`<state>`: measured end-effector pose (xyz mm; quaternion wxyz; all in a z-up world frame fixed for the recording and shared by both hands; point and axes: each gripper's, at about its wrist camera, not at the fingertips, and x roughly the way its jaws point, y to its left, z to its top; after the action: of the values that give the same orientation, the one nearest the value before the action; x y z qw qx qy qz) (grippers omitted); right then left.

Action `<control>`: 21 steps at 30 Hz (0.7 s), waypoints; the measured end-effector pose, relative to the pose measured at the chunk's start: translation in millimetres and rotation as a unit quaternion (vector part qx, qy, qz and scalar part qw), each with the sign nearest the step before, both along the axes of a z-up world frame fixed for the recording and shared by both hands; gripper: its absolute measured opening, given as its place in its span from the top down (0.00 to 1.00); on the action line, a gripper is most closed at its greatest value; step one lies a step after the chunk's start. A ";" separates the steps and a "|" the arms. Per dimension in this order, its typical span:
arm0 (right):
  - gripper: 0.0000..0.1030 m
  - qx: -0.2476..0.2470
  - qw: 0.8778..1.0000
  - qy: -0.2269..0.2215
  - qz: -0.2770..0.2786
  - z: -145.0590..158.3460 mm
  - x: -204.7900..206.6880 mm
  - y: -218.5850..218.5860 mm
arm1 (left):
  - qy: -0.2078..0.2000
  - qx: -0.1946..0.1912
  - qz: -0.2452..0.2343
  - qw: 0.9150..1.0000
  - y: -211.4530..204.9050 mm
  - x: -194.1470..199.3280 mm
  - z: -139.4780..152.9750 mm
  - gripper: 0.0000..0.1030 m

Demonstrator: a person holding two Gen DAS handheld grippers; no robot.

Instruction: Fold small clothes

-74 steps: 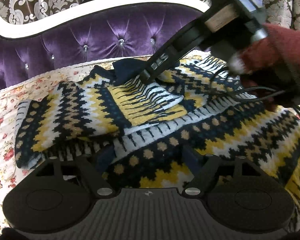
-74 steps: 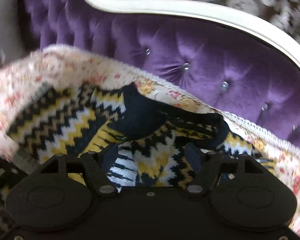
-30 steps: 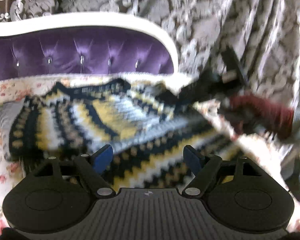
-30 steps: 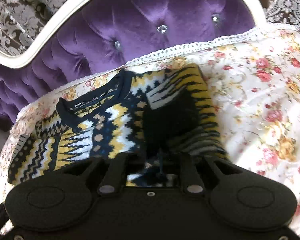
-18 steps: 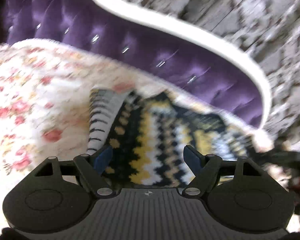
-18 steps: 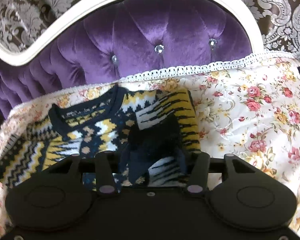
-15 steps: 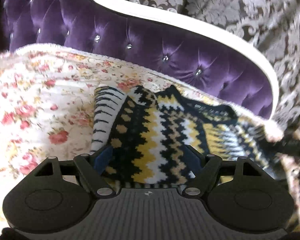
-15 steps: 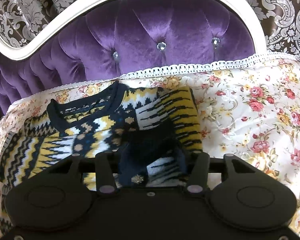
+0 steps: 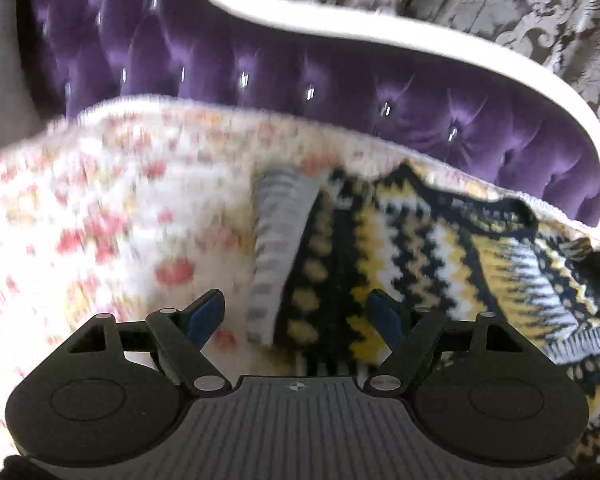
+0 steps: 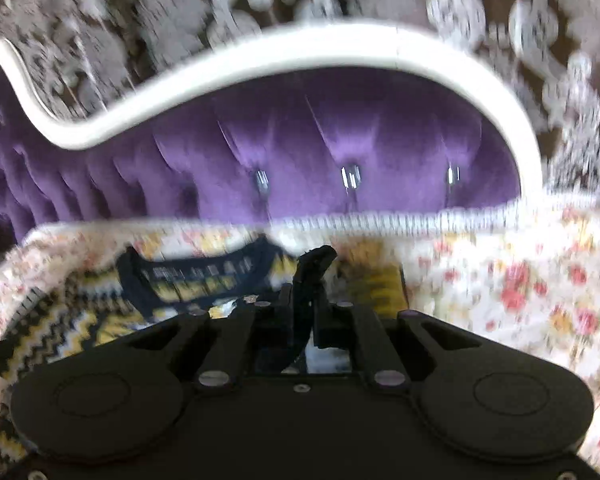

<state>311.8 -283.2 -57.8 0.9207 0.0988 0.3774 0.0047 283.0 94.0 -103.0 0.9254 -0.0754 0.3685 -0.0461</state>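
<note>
A knitted sweater [image 9: 420, 240] in navy, yellow and white zigzags lies on the floral cover, with its grey-striped left edge [image 9: 276, 248] folded in. My left gripper [image 9: 294, 312] hovers low over that edge. Its jaws are opening, its blue pads [image 9: 206, 312] stand wide apart, and the edge lies between and beyond them, not pinched. In the right wrist view the sweater [image 10: 80, 320] shows its navy collar [image 10: 196, 276]. My right gripper [image 10: 304, 300] is closing, its jaws nearly together on the sleeve's dark navy cuff [image 10: 314, 264], which sticks up between them.
A purple tufted backrest [image 9: 300, 80] with a white curved frame [image 9: 380, 28] rises right behind the sweater. The floral cover [image 9: 100, 220] stretches left of the sweater, and to its right too [image 10: 520, 280]. Damask-patterned fabric [image 9: 540, 8] fills the background.
The left gripper swung from the sweater's lower part to its left edge and came closer. The right gripper opened over the dark cuff, then closed on it, and its view tipped up.
</note>
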 end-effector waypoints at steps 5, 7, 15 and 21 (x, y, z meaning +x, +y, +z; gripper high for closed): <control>0.64 -0.008 0.999 0.017 -0.026 -24.0 -6.6 -3.0 | -0.002 0.010 -0.003 1.000 3.5 -1.7 -0.9 0.16; 0.54 -0.017 0.999 0.009 -0.034 -19.9 -11.8 0.0 | -0.001 0.013 -0.005 1.000 4.1 -2.0 0.7 0.15; 0.29 -0.074 0.993 -0.094 -0.012 19.0 -27.5 39.1 | 0.005 0.012 -0.001 1.000 1.4 2.2 -1.8 0.12; 0.20 -0.046 0.995 -0.079 0.046 5.2 -15.7 71.7 | 0.007 0.019 -0.005 1.000 -2.0 3.4 -3.2 0.08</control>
<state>296.1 -211.5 -52.7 0.9502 0.0380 0.3070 0.0375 286.5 91.9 -106.2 0.9237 -0.0563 0.3764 -0.0431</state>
